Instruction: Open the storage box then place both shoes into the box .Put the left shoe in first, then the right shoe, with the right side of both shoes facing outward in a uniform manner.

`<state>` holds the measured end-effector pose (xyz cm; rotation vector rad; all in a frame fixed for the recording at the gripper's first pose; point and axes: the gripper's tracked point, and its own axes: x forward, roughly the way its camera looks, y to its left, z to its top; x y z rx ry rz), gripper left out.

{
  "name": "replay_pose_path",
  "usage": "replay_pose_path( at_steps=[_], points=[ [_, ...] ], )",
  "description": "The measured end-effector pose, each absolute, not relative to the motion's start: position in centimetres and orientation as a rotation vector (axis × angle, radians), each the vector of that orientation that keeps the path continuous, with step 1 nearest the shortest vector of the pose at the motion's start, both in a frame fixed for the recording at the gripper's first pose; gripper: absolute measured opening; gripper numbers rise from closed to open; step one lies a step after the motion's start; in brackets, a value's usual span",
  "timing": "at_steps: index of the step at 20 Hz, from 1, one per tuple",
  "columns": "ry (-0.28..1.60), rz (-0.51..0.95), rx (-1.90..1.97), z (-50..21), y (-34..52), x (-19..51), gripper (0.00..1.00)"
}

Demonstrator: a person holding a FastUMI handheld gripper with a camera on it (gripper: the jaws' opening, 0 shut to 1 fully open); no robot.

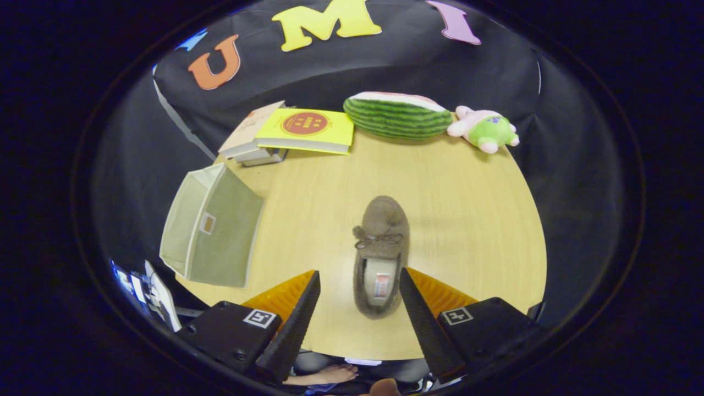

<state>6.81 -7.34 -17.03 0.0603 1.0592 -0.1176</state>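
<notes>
Now | gripper point(359, 283) open, astride shoe point(381, 256) | storage box point(212, 226) left

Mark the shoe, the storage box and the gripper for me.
shoe point(381, 242): gripper view, on the bow over its upper, between the fingers.
storage box point(220, 231): gripper view, on its side panel, beside the label window.
gripper point(360, 280): gripper view, midway between its open fingers, over the shoe's heel opening.

Hand-held gripper point(360, 280): wedge fingers w/ ribbed sides, black blocks w/ square marker tags, screws
</notes>
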Motion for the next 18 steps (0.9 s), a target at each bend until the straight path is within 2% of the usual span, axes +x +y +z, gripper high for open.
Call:
replay_pose_path(
  at_steps=[7,10,18],
  points=[
    [1.150,-0.143,0.014,-22.6,-11.0,7.4,0.93],
    [1.195,-0.156,0.045,-24.7,-12.1,7.5,0.87],
    [1.248,-0.157,0.169,-27.4,-12.9,8.0,0.46]
  ],
)
